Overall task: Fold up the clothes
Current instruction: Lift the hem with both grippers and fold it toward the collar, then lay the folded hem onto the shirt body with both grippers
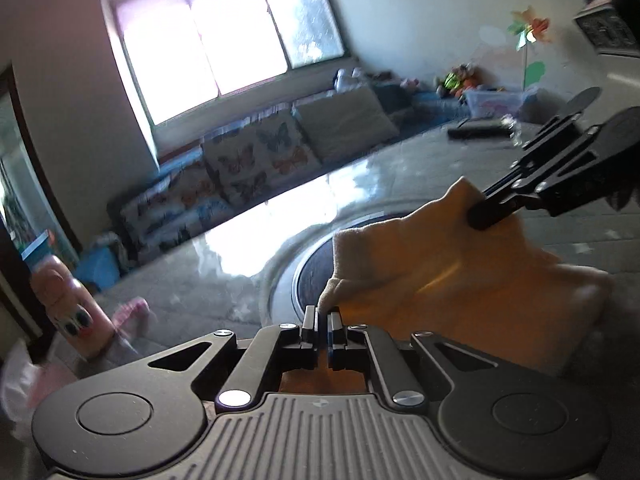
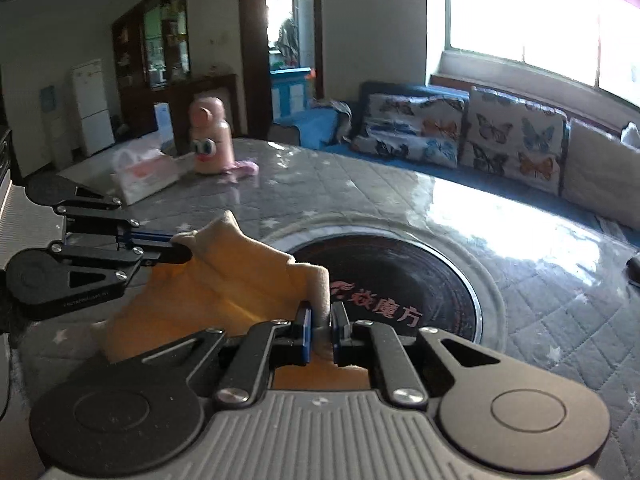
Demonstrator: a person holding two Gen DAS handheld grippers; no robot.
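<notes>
The left gripper has its jaws drawn together on a pale corner of the yellow-orange cloth, which rises between them and spreads away ahead and to the right of them. In the right wrist view the same gripper comes in from the left with its jaws pinched on another raised corner of the cloth.

The right gripper also has its jaws clamped on the cloth, a cream fold standing up between them. From the left wrist view this gripper reaches in from the right, jaws closed on the cloth's upper edge. The cloth hangs slack between the two pairs of jaws, held above the bench, its far end drooping toward the quilted grey cover.

Just beyond the jaws, set into the bench, lies a round dark cooktop with red characters and a pale ring around it. Farther off to the left of the right jaws stand a pink cartoon-faced bottle, a pink rag beside it and a white plastic bag. Past the bench edge runs a sofa with butterfly cushions under a bright window.
</notes>
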